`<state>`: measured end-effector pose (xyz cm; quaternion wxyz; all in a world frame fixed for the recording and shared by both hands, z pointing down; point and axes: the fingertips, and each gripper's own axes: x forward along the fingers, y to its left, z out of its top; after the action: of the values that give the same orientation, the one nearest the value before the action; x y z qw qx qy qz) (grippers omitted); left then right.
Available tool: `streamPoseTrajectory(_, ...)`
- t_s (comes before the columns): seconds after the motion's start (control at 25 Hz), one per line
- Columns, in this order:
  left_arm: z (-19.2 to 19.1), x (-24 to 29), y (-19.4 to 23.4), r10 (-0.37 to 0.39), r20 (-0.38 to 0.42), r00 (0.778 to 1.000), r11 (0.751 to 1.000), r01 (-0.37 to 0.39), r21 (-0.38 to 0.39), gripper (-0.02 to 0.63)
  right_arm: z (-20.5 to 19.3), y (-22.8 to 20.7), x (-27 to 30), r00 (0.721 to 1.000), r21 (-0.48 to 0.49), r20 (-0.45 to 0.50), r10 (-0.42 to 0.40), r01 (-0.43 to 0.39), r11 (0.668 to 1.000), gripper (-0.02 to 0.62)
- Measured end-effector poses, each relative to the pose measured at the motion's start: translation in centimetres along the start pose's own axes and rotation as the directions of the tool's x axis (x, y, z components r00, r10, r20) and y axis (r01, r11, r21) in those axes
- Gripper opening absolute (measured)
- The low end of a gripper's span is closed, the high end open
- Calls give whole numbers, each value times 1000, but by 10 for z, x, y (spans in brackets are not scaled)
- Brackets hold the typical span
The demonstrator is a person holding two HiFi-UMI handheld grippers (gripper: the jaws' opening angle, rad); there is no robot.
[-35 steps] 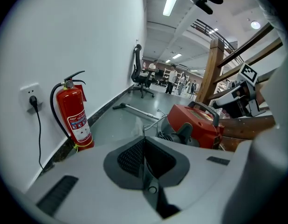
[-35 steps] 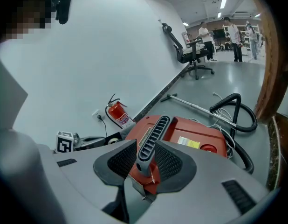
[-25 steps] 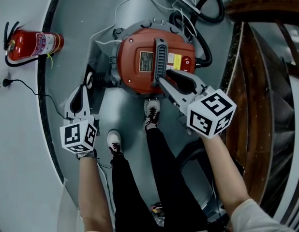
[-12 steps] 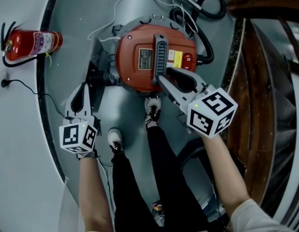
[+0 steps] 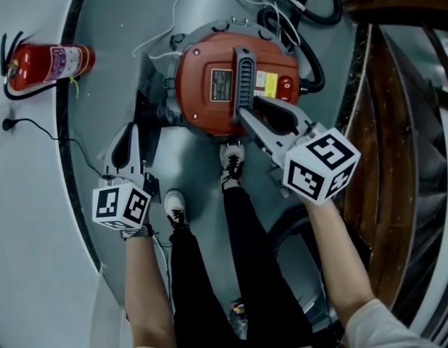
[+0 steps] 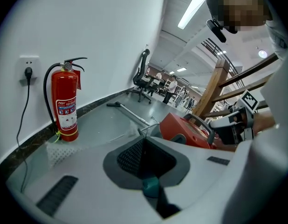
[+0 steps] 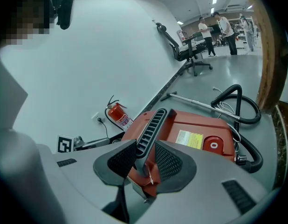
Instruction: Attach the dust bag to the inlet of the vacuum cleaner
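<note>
The vacuum cleaner (image 5: 209,85) stands on the grey floor, a round red motor head with a grey carry handle (image 5: 243,78) across its top. My right gripper (image 5: 247,114) is shut on the near end of that handle; in the right gripper view the ribbed handle (image 7: 151,127) runs between the two black pads over the red lid (image 7: 200,125). My left gripper (image 5: 130,133) hangs to the left of the vacuum with its pads together and nothing in them, pointing past the red body (image 6: 186,132). No dust bag shows in any view.
A red fire extinguisher (image 5: 46,64) stands by the wall, next to a plugged socket (image 5: 3,125). A black hose (image 5: 311,56) and white cable coil behind the vacuum. A wooden stair (image 5: 383,122) runs along the right. The person's shoes (image 5: 231,162) are right in front of the vacuum.
Both grippers and the vacuum sit slightly further right and up in the head view. The right gripper has stayed on the handle throughout.
</note>
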<state>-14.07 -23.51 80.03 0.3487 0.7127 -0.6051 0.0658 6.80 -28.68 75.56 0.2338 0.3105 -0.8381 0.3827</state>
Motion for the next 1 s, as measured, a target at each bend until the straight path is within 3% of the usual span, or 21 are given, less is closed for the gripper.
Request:
streamPoseTrajectory(0.56,-3,1,-7,-75,-6,997,996,75,-52,18,0,2,1,1000,-50,-12,-26,25,998,123)
streamPoseTrajectory(1.0,-8,4,-20,-139,-41,990,990,137,-36,23,1,2,0,1000,-44,7,-24,25,999,123)
